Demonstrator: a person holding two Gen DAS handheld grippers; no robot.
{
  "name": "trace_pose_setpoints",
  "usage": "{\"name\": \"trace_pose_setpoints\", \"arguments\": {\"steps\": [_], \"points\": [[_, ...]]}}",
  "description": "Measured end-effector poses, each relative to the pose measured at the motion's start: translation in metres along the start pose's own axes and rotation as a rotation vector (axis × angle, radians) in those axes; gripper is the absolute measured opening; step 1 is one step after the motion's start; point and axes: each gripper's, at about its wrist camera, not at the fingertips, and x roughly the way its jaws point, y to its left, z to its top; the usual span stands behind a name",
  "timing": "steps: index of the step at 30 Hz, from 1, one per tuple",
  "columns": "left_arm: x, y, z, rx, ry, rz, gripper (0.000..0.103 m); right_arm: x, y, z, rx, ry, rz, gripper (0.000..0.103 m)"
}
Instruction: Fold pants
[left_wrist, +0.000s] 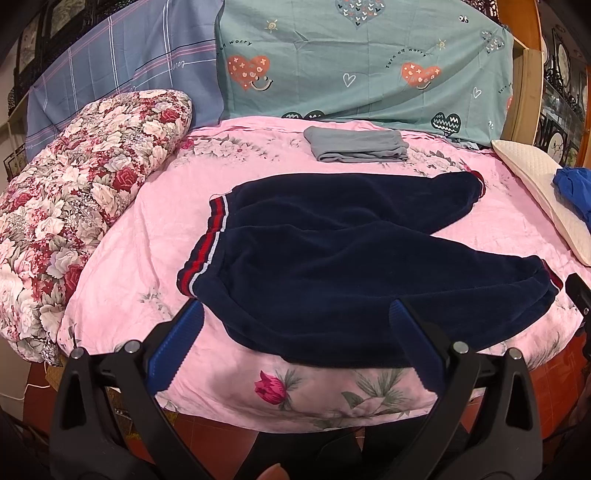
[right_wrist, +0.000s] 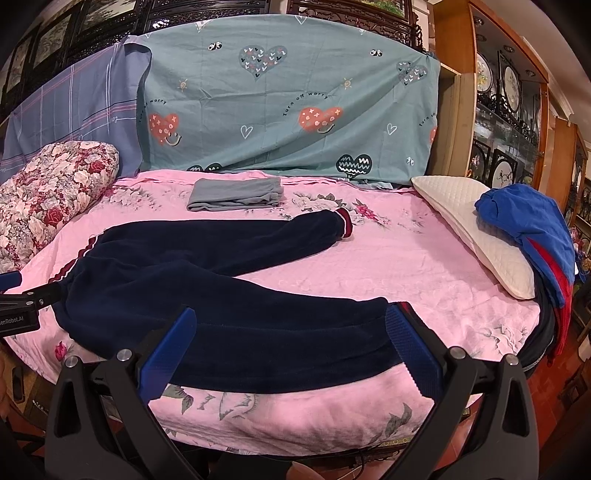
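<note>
Dark navy fleece pants (left_wrist: 332, 254) (right_wrist: 207, 291) lie spread flat on the pink floral bed sheet (left_wrist: 155, 229) (right_wrist: 406, 266). Their red, white and blue striped waistband (left_wrist: 207, 240) is at the left; both legs run right and splay apart, ending in red cuffs (right_wrist: 343, 221). My left gripper (left_wrist: 295, 314) hovers open over the near edge of the pants by the waist, holding nothing. My right gripper (right_wrist: 290, 321) is open above the near leg, just left of its cuff, also empty. The left gripper's tip (right_wrist: 11, 280) shows at the left edge of the right wrist view.
Folded grey pants (left_wrist: 356, 147) (right_wrist: 236, 195) lie at the back of the bed. A floral quilt roll (left_wrist: 81, 192) lies at the left. A white pillow (right_wrist: 469, 229) with blue and red clothes (right_wrist: 532, 229) sits at the right. Teal and blue sheets (left_wrist: 351, 62) hang behind.
</note>
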Motion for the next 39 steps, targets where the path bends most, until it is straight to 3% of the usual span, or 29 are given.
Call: {"name": "trace_pose_setpoints", "arguments": {"steps": [13, 16, 20, 22, 24, 27, 35, 39], "points": [[0.019, 0.014, 0.003, -0.024, 0.035, 0.003, 0.101, 0.011, 0.011, 0.002, -0.036, 0.024, 0.038, 0.102], [0.031, 0.022, 0.025, 0.025, 0.042, -0.020, 0.101, 0.017, 0.018, 0.017, -0.131, -0.013, 0.100, 0.102], [0.043, 0.051, 0.087, 0.071, -0.054, 0.073, 0.101, 0.041, 0.027, 0.064, -0.278, -0.049, 0.143, 0.102], [0.063, 0.063, 0.113, 0.084, -0.054, 0.065, 0.101, 0.067, 0.032, 0.092, -0.347, -0.020, 0.228, 0.102], [0.099, 0.068, 0.134, 0.120, -0.002, 0.043, 0.101, 0.103, 0.040, 0.114, -0.415, 0.030, 0.273, 0.102], [0.153, 0.059, 0.146, 0.208, 0.061, 0.092, 0.101, 0.166, 0.055, 0.133, -0.494, 0.105, 0.321, 0.086], [0.237, 0.054, 0.151, 0.247, 0.160, 0.079, 0.101, 0.299, 0.105, 0.137, -0.653, 0.225, 0.388, 0.085], [0.265, 0.065, 0.150, 0.245, 0.200, 0.104, 0.101, 0.347, 0.127, 0.139, -0.693, 0.300, 0.479, 0.085]]}}
